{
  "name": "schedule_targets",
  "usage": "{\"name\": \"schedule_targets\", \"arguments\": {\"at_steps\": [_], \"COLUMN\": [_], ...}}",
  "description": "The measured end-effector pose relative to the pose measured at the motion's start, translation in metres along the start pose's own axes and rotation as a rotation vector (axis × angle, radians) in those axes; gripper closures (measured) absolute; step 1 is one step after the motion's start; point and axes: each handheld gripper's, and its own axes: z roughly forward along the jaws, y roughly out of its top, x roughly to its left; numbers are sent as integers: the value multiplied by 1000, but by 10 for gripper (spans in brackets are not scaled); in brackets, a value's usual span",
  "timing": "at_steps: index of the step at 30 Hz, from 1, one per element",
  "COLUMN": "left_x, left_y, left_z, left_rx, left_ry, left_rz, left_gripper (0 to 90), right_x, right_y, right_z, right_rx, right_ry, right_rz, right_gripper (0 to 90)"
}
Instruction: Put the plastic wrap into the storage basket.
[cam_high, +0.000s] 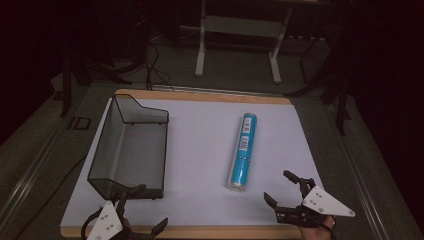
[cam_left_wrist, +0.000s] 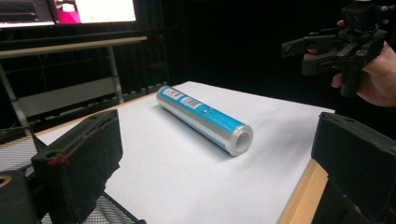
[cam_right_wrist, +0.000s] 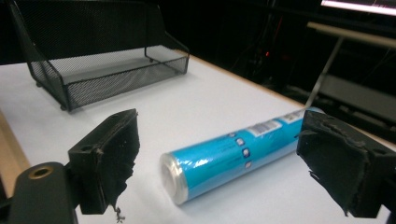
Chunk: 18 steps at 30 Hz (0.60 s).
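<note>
Blue roll (cam_high: 244, 151) of clear wrap, lying flat on the white sheet (cam_high: 200, 150) that covers the tabletop (cam_high: 210, 96), right of centre, long axis running near to far, open end toward the near edge. Barcode label on its upper side, toward the far half.

Right gripper (cam_high: 292, 192) just near and right of the roll's near end, held in a hand (cam_high: 317, 231) at the near right corner, grey three-cornered plate on top. Fingers (cam_right_wrist: 105, 161) spread wide, nothing between them. In the right gripper view, roll (cam_right_wrist: 233, 156) seen lying beyond the fingers (framed by the gap, not touched), its open end (cam_right_wrist: 170, 179) turned toward the camera.

Left gripper (cam_high: 142, 207) at the near left edge, close to the near end of the black mesh tray (cam_high: 131, 150). Fingers (cam_left_wrist: 77, 163) likewise set wide apart and empty. In the left gripper view, roll (cam_left_wrist: 205, 119) well beyond them on the sheet, right gripper (cam_left_wrist: 341, 44) hanging in the air at far right, gripped by a hand (cam_left_wrist: 378, 74).

Mesh tray on the left half of the sheet, well apart from the roll, tall wall at its left side, low lip at its right. Empty inside, as far as visible through the mesh.

Beyond the tabletop: grey stand legs (cam_high: 200, 50) on a dark floor, cables trailing.
</note>
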Motion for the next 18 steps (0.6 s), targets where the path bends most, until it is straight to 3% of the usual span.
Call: {"name": "schedule_targets", "arguments": {"at_steps": [6,13,18], "left_x": [0,-2,-4], "left_y": [0,0,0], "left_z": [0,1,1], "left_rx": [-1,0,-3], "left_ry": [-9,-25,-37], "left_rz": [8,11,7], "left_gripper": [29,29,29], "right_x": [-3,-3,2], "right_y": [0,2,6], "right_z": [1,4,7], "right_rx": [46,101,145], "right_ry": [27,58,31], "right_rz": [30,26,-7], "right_gripper": [126,126,124]}}
